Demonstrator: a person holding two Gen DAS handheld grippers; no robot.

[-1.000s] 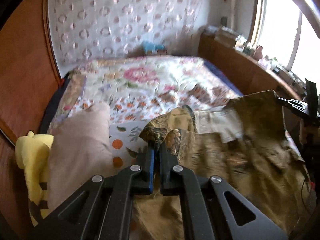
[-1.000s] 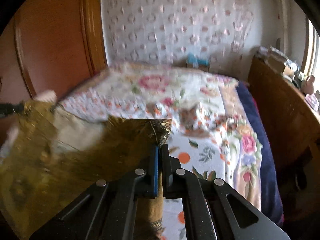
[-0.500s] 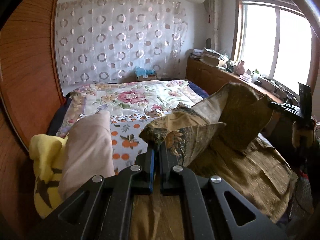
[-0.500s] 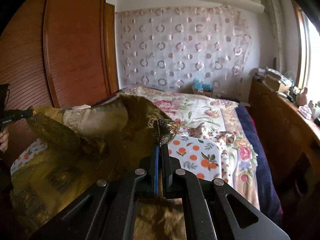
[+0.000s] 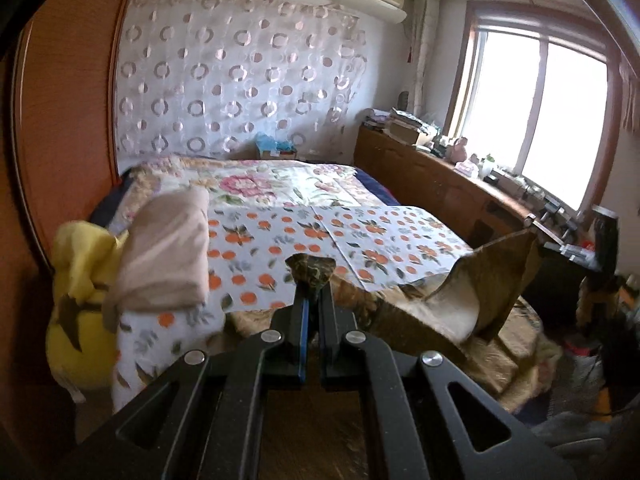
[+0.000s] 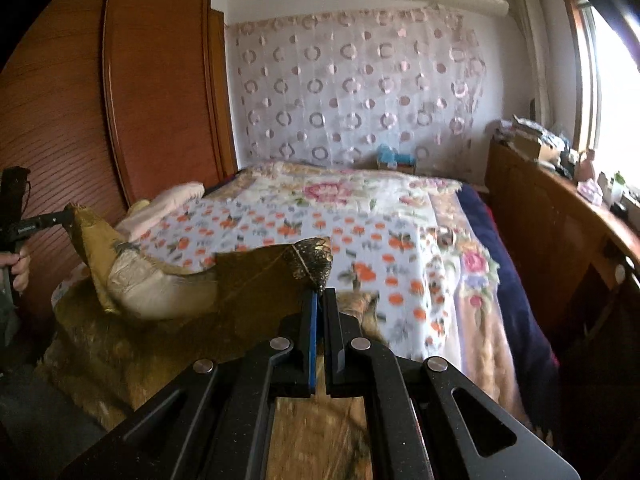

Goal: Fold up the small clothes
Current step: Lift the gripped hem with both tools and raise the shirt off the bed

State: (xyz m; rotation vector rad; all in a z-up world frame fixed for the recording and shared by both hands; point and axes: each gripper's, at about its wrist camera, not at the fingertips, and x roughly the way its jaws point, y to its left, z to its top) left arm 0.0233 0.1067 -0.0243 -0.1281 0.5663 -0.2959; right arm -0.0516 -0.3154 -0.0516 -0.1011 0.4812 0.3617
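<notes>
Your left fingers [image 5: 311, 284] are pressed together on a corner of the olive-gold patterned garment [image 5: 452, 320], which pokes up just past their tips. Your right fingers [image 6: 318, 294] are clamped the same way on a lacy, dark-gold corner of that garment [image 6: 160, 292]. Between the two pinches the top edge of the cloth runs crosswise, sagging in the middle so a pale inner lining shows, while the rest of the fabric hangs and pools below the grippers at the near end of the bed [image 5: 312, 216]. From the right wrist view, your left gripper [image 6: 48, 220] shows far off to the side, your hand [image 6: 20, 270] wrapped around its handle. So the garment's long axis lies side to side, across both grippers, and the open bedspread with its orange-fruit print stretches straight ahead of both pairs of fingers. Neither hand looks nearer to that surface; both sit about level at the foot. A folded beige cloth [image 5: 168, 256] and a yellow item [image 5: 76, 300] rest at the left edge of the bed, so the clear landing space is centre and right.
</notes>
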